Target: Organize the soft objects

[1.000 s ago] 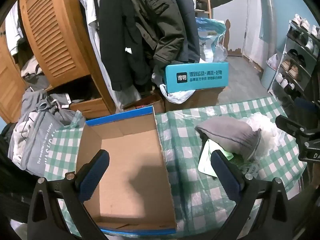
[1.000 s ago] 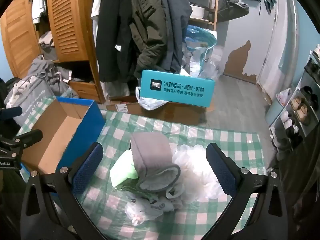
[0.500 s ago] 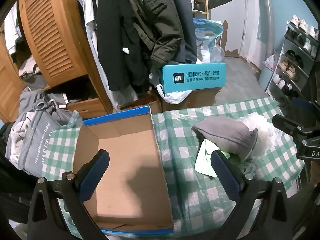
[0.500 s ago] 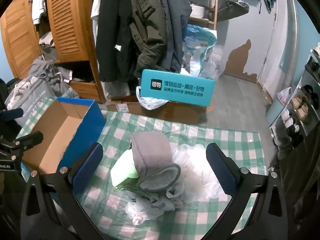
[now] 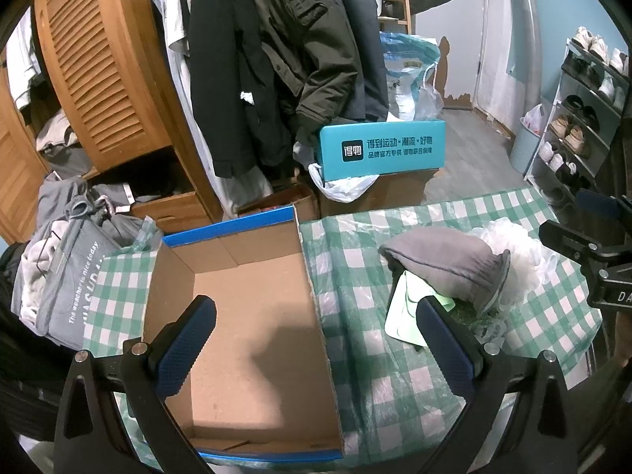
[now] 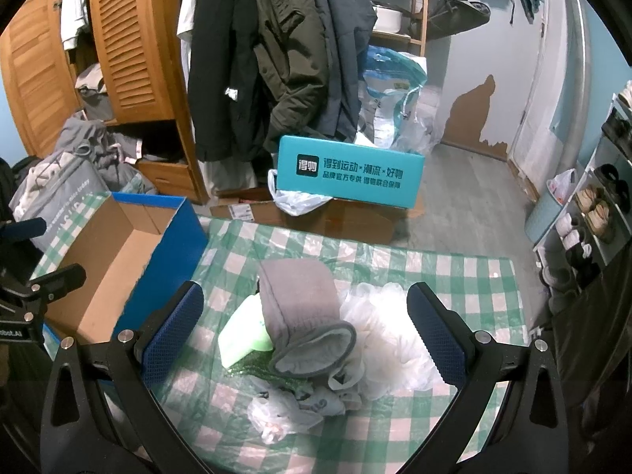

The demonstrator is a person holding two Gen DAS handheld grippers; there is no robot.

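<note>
The cardboard box (image 5: pixel 252 316) at lower left of the left wrist view is open-topped and unobstructed inside. In the right wrist view, bare checked tablecloth (image 6: pixel 454 272) is left free at centre right; the soft pile (image 6: pixel 308 324) fills the lower centre, walled at left by the box.

One cardboard box (image 5: pixel 252 316), two hand-held grippers (image 5: pixel 316 339)
</note>
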